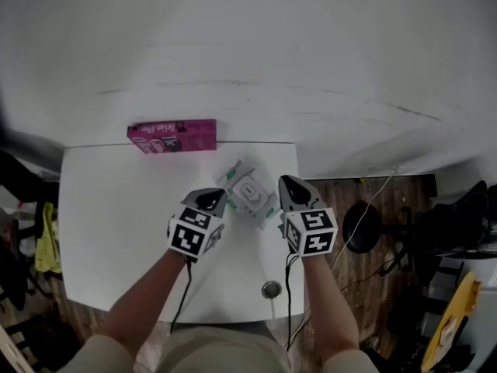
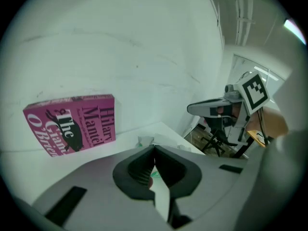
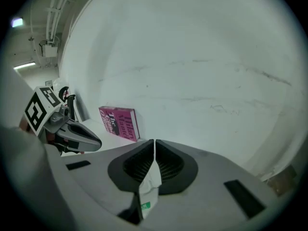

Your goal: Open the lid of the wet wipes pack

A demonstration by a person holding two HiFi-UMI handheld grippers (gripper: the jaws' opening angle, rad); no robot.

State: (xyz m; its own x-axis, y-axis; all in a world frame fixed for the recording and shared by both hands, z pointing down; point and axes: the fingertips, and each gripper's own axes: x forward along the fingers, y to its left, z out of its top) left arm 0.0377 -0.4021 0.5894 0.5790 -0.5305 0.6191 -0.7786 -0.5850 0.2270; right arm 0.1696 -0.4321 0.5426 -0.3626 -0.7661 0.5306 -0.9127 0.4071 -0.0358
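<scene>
The wet wipes pack (image 1: 248,193), white with green print and a pale oval lid on top, hangs between my two grippers over the right part of the white table (image 1: 116,224). My left gripper (image 1: 220,196) is shut on its left edge; in the left gripper view a white strip of the pack (image 2: 161,194) runs between the closed jaws of the left gripper (image 2: 154,150). My right gripper (image 1: 284,182) is shut on the right edge; the pack's white flap (image 3: 149,186) with a green mark sits pinched in the right gripper (image 3: 154,146). The lid lies flat.
A pink book (image 1: 172,136) stands against the white wall at the table's back edge, also in the left gripper view (image 2: 72,124) and the right gripper view (image 3: 120,122). A round metal grommet (image 1: 271,289) sits near the table's front edge. A black stool (image 1: 361,225) stands on the wooden floor to the right.
</scene>
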